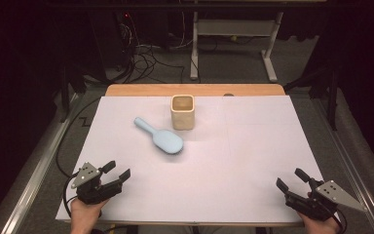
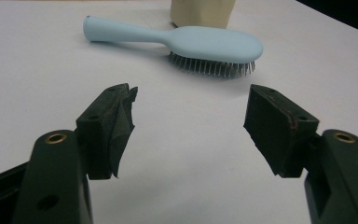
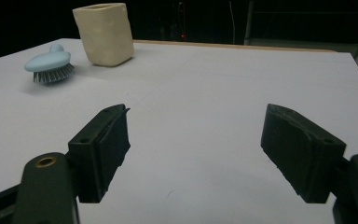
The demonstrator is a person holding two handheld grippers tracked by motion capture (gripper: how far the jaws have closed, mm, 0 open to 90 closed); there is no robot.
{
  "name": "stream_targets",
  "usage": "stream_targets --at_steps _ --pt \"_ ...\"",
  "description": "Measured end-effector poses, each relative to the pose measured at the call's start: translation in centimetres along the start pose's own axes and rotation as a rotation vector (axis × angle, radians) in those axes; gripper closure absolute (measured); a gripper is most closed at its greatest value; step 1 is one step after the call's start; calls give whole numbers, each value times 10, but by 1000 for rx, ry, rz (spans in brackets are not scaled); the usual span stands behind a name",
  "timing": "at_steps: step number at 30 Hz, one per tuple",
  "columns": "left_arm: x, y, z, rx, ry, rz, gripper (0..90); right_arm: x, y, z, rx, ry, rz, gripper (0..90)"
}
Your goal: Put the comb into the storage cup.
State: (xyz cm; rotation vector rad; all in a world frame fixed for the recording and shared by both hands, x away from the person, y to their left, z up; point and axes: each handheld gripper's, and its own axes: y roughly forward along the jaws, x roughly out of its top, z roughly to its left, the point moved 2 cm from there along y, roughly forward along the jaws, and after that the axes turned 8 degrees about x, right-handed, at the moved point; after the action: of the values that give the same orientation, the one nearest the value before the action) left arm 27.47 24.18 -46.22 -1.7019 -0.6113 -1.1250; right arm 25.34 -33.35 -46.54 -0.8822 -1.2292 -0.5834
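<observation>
Left gripper (image 1: 119,170): I see it near the front left corner of the tabletop, held in the person's left hand (image 1: 85,210). Its jaws stand apart with nothing between them; released.
Left gripper heading: in the left gripper view (image 2: 190,109) the jaws face the hairbrush across bare white surface, well apart from it.
Right gripper (image 1: 290,179): I see it near the front right corner, held in the person's right hand (image 1: 319,225). Its jaws stand wide with nothing between them; released.
Right gripper heading: in the right gripper view (image 3: 195,133) the jaws point over the open white surface, with the hairbrush and the cup far off at the upper left.
Hairbrush (image 1: 160,137): light blue, lying flat on the tabletop left of centre, bristles down. In the high view its handle points up and left, its head down and right. I read it as untouched by either gripper.
Hairbrush, close reading (image 2: 182,41): dark bristles show under the oval head; the handle runs out to the left in that view.
Cup (image 1: 182,111): cream, squarish, upright, mouth open upward. It stands just beside the hairbrush head, on its far side.
Tabletop (image 1: 253,161): white covering over a wooden board whose far edge shows behind the cup.
Cables: dark leads trail from each gripper off the near edge.
</observation>
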Motion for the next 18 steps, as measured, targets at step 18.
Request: stream_targets --at_steps 18 --pt "16 17 -5 -28 -21 -14 337 0 0 0 2 -2 -2 238"
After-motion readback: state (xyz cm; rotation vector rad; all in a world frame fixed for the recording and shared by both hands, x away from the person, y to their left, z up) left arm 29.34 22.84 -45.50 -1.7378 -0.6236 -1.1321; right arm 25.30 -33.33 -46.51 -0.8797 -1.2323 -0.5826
